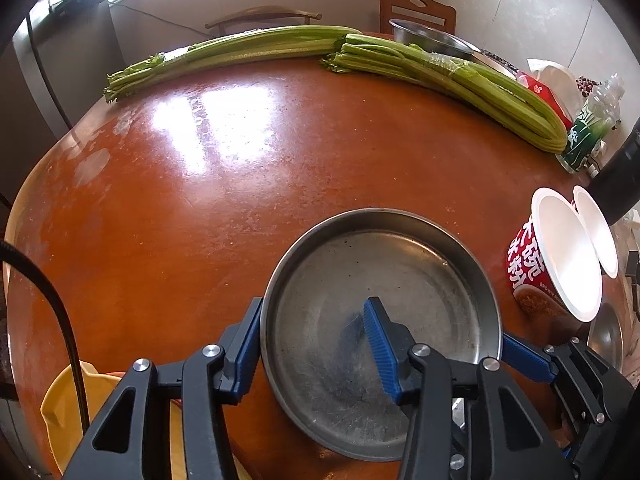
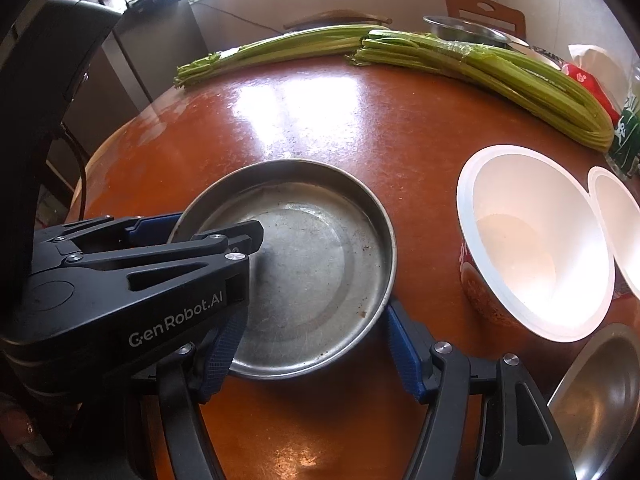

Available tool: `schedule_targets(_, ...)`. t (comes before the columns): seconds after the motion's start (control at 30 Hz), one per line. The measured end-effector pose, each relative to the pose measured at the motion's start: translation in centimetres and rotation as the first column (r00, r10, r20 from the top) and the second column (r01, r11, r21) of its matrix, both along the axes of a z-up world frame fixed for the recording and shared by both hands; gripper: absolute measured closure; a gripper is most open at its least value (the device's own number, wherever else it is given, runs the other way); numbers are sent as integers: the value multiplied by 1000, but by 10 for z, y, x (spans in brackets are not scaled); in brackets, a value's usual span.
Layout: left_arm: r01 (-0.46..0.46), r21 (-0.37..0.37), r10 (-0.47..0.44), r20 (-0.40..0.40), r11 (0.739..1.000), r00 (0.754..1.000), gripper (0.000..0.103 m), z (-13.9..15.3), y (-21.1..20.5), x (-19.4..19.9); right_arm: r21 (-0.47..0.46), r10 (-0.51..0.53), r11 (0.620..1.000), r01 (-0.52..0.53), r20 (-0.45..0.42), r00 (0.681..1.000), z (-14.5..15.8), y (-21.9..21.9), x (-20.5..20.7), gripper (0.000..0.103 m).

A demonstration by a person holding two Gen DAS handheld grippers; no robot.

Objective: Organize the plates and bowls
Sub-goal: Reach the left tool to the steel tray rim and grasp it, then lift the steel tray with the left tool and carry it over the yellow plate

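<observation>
- The shallow steel plate (image 1: 380,320) lies on the reddish-brown tabletop (image 1: 240,184), near its front edge.
- The left tool (image 1: 316,344) pinches the plate's left rim: one blue pad (image 1: 246,354) outside the wall, the other inside the dish. The right wrist view shows this from the side, the left tool (image 2: 224,240) coming in over the rim.
- The right tool (image 2: 316,356) has its fingers spread either side of the plate's near rim; I cannot tell whether its pads touch the metal. In the left wrist view only one blue finger of it (image 1: 524,356) shows, just beside the plate's right edge.
- To the right stand two white-lined instant-noodle bowls (image 2: 532,248), one just behind the other (red printed sides show best in the left view).
- Only the right view shows much of a steel bowl (image 2: 600,404) at the lower right.
- Two celery bunches (image 1: 452,80) lie across the far side, a steel basin (image 1: 432,42) behind them.
- Only the left view shows a yellow container (image 1: 60,408) at lower left.
</observation>
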State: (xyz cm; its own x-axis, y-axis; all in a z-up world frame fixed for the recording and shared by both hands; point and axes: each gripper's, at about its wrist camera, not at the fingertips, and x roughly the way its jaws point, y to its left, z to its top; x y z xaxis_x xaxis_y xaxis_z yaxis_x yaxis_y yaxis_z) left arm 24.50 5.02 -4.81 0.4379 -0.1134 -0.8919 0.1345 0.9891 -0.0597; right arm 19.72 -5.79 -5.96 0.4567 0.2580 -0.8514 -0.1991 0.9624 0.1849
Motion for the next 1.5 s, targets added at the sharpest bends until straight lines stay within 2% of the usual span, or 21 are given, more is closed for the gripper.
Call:
schedule_targets(0.43,-21,-39,24,74,999,997,53,33,9,-27,92,15,996,-19,54,998,28,-8,-21,33)
schedule_targets(1.07,-47,-33,53,208,998,977,53,89,11,-92,101,58,992,-80,201,978,78,-6,-75,33)
schedule_targets(1.5,-71,-28,76,265,997,961,53,112,20,-124,99,88,988,-119,268,959,100,1,-99,33)
